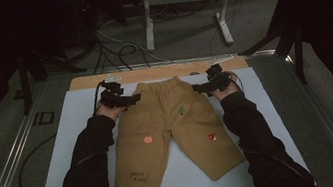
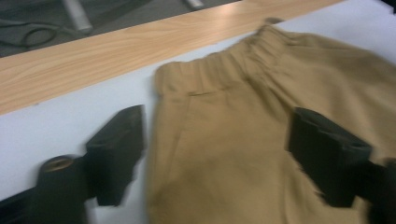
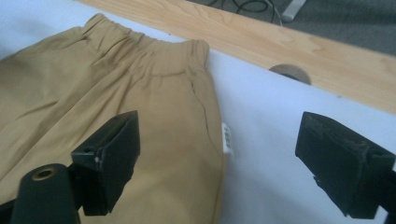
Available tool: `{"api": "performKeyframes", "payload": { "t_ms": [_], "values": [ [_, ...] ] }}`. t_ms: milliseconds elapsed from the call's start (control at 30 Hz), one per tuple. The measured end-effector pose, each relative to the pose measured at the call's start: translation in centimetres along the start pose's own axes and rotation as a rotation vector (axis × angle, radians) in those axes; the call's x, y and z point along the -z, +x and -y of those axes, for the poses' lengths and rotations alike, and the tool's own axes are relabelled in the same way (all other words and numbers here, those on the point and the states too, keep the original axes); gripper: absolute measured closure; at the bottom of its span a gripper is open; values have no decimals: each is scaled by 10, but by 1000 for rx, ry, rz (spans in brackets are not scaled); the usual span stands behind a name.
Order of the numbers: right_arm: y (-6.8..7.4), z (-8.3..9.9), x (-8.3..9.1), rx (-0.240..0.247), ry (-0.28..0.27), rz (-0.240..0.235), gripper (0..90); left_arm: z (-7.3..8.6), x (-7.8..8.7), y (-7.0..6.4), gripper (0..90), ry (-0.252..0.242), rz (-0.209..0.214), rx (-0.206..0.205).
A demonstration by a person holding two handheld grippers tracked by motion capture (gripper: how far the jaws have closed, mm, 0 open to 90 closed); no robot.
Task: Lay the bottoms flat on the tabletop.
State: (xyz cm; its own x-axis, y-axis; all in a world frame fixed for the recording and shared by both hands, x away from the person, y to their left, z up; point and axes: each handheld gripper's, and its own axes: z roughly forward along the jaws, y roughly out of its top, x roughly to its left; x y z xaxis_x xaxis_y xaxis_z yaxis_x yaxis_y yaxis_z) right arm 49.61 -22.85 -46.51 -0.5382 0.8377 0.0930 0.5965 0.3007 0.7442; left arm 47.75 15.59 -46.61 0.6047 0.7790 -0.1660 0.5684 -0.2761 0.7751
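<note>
**Both claws set at the waistband corners**

The tan trousers (image 1: 172, 128) lie flat on the white mat (image 1: 65, 155) in the middle of the bench, waistband toward its far edge, legs toward the near edge. The left claw (image 1: 131, 99) and right claw (image 1: 200, 87) stand wide open, each straddling a side seam just below the waistband, gripping nothing yet. This looks like the approach to a grasp. Next, each must lower and close on the cloth edge at matching points.
</note>
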Motion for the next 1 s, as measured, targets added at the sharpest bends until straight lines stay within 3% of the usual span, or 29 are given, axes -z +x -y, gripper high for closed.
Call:
{"api": "performKeyframes", "payload": {
  "t_ms": [133, 267, 533, 700, 767, 800, 867, 900, 933, 1000],
  "values": [
    [6, 2, 23, 50, -21, -14, 141, 5, 11, -10, 89, 0, 29, -30],
    [17, 11, 44, 98, -34, -46, 142, 16, 25, -19, 17, -31, 94, -47],
    [53, 39, 84, 208, -57, -119, 142, 43, 61, -44, 7, -92, 152, -87],
    [79, 71, 112, 236, -75, -203, 147, 67, 87, -61, 7, -105, 181, -127],
    [93, 94, 125, 234, -58, -236, 159, 79, 98, -66, 7, -109, 186, -123],
    [93, 94, 125, 234, -58, -236, 159, 85, 104, -68, 7, -123, 185, -126],
    [102, 109, 134, 228, -57, -296, 166, 98, 115, -72, 7, -129, 181, -114],
    [107, 117, 137, 232, -48, -300, 189, 104, 121, -73, 7, -135, 177, -109],
    [119, 135, 143, 236, -16, -334, 269, 112, 128, -75, 7, -144, 173, -101],
    [122, 141, 144, 239, -3, -349, 306, 122, 137, -77, 7, -154, 157, -99]
  ]
}}
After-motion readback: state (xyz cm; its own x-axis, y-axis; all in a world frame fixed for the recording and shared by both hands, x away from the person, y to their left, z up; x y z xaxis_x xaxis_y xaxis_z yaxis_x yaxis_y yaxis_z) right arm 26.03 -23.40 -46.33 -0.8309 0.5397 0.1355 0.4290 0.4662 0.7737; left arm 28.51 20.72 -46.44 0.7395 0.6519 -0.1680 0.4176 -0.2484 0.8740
